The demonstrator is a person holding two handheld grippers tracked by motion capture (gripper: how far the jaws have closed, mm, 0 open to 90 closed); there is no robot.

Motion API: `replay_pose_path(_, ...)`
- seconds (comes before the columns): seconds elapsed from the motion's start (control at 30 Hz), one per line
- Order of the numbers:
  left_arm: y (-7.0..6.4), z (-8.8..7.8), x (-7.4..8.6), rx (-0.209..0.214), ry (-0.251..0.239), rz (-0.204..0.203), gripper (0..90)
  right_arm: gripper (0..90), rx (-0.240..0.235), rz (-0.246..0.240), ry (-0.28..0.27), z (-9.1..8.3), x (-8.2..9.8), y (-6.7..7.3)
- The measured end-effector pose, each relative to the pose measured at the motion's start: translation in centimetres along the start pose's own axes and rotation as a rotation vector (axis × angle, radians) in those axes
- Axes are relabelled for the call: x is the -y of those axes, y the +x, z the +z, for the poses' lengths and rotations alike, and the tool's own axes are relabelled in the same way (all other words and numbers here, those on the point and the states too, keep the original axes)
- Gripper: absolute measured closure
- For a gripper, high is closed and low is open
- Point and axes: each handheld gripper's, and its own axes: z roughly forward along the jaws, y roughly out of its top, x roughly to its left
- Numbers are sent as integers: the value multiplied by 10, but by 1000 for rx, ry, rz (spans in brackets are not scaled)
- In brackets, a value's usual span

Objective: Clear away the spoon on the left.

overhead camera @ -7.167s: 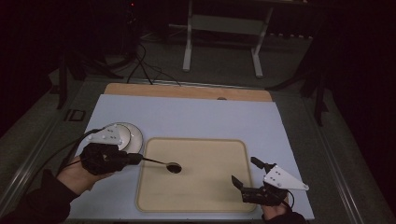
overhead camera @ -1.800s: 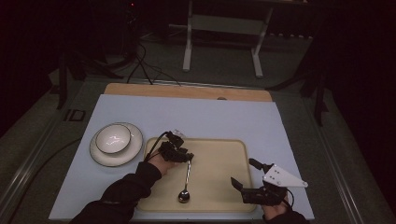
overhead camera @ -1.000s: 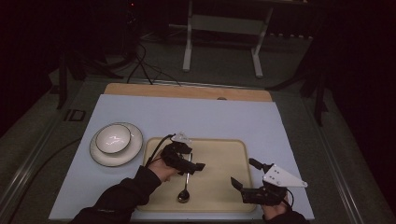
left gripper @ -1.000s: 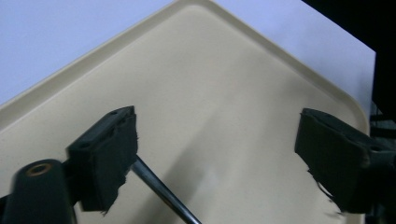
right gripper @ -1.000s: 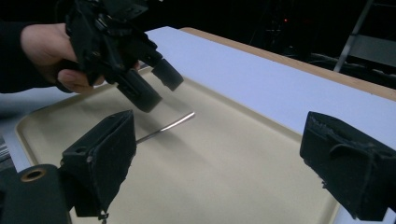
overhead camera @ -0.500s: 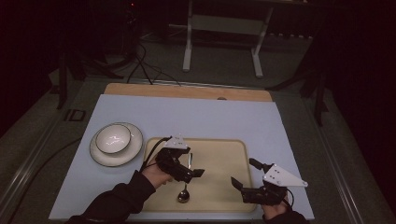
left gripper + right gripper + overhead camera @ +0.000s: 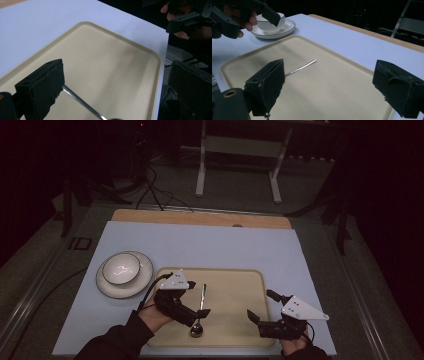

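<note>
Nearest the person, the right gripper [image 7: 260, 312] is resting at the tray's near right corner, jaws standing wide apart with nothing between them – its own view shows bare tray through the gap. The hand behind it is lying low and level, pointing toward the tray's middle.

Just left of centre, the left gripper [image 7: 196, 304] is hovering above the near left part of the beige tray [image 7: 235, 280], tilted down and to the right, with the forearm and dark sleeve coming in from the bottom edge. Its jaws have just been opening and are now gaping empty. The spoon [image 7: 199, 312] is lying flat on the tray beneath them, bowl toward the person, handle pointing away toward the far rim; in the left gripper view the thin handle [image 7: 80, 101] is running out from under the left jaw, apparently free of it.

The risk, as I judge it, is sitting right there – the lower jaw is hanging close over the spoon, so a careless sideways pull could clip the handle and send it skidding across the smooth tray, or flick the bowl over the near rim.

Farther left, off the tray, the white bowl [image 7: 121, 268] is sitting on its saucer [image 7: 136, 287], well apart from both grippers.
</note>
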Motion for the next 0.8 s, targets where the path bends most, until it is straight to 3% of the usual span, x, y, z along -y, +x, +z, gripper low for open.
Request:
replay_pose_path(0.5, 0, -30, 27, -60, 14, -18, 15, 110, 0, 2, 5, 0, 0, 0)
replay_pose_path(0.8, -1, -35, 45, -91, -4, -49, 15, 110, -2, 2, 9, 1, 0, 0)
